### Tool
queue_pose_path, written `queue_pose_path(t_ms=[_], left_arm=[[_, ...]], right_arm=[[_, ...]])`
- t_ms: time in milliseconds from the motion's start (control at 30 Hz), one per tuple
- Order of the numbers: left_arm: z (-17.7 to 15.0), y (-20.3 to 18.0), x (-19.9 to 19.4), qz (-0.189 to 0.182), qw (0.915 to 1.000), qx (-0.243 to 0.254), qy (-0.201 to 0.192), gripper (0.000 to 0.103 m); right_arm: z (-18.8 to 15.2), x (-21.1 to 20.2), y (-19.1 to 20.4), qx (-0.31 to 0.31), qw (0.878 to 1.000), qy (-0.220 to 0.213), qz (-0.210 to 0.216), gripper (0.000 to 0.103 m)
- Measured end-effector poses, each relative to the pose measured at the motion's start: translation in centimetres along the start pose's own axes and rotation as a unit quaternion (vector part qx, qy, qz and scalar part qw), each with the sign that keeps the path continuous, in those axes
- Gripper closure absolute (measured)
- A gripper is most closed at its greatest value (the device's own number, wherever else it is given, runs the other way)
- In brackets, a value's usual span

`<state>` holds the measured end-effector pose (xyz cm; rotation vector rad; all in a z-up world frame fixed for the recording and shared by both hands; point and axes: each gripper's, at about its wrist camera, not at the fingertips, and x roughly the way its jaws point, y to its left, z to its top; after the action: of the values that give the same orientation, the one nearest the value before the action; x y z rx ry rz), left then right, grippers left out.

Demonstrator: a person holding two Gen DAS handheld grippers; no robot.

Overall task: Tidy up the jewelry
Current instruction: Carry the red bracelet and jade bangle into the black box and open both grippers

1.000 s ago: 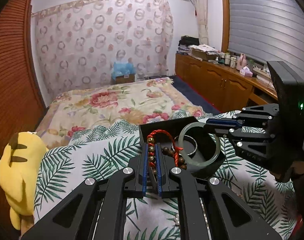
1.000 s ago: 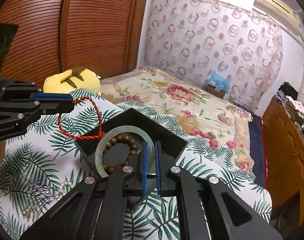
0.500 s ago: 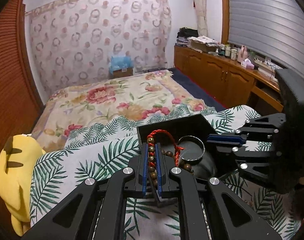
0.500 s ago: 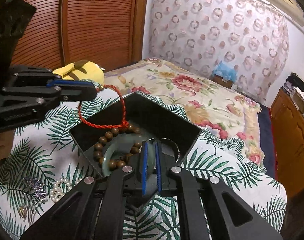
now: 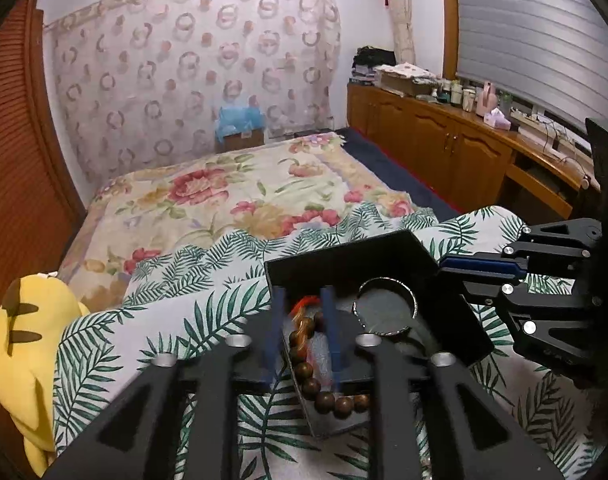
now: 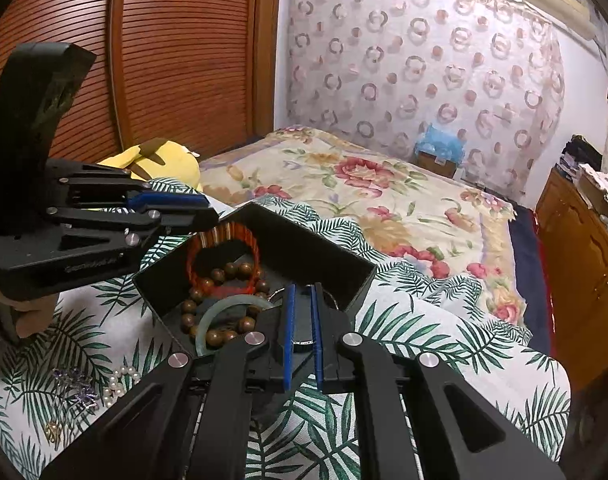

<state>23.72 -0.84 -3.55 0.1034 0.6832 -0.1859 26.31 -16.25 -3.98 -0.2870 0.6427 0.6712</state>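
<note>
Now, from the left wrist, the black box (image 5: 383, 256) on the leafy cloth (image 5: 144, 320) holds a silver bangle (image 5: 385, 307), brown wooden beads (image 5: 304, 368) and a blurry red cord bracelet (image 5: 304, 304). The left gripper (image 5: 304, 300) points down into it; its jaws have just been opening, a narrow gap apart, letting the cord go.

From the right wrist, the box also holds a green bangle (image 6: 224, 308). The right gripper (image 6: 302, 300) has its jaws nearly closed on the box's near wall. Pearls (image 6: 120, 382) lie outside; a yellow plush toy (image 6: 164, 160) sits behind.
</note>
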Motion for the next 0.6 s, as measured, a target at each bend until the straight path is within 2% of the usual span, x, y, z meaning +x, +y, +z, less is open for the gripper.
queue_pose_path(t_ms=[100,200,267,400,433,600], left_arm=[[-0.1,0.0,-0.6,0.000,1.0000,-0.001,-0.003,0.073],[-0.4,0.1,-1.5,-0.001,1.0000,-0.002,-0.008,0.063],[-0.9,0.1,-2.2,-0.001,0.9999,-0.003,-0.010,0.055],[-2.4,0.4,-3.4,-0.008,0.9999,-0.012,-0.006,0.049],[-2.9,0.5,-3.8,-0.010,0.9998,-0.015,-0.006,0.044],[-4.8,0.6,-5.0,-0.014,0.9996,-0.023,0.001,0.041]], right_arm=[[0.1,-0.4,0.2,-0.003,1.000,-0.003,-0.003,0.094],[0.3,-1.1,0.6,-0.007,1.000,-0.006,-0.004,0.094],[0.3,-1.5,0.8,-0.010,1.000,-0.007,-0.003,0.094],[-0.3,-2.6,1.8,-0.014,1.000,-0.003,0.002,0.094],[-0.6,-2.9,2.0,-0.014,1.000,0.000,0.004,0.094],[-2.9,-4.2,2.8,-0.004,1.000,0.012,0.008,0.093]])
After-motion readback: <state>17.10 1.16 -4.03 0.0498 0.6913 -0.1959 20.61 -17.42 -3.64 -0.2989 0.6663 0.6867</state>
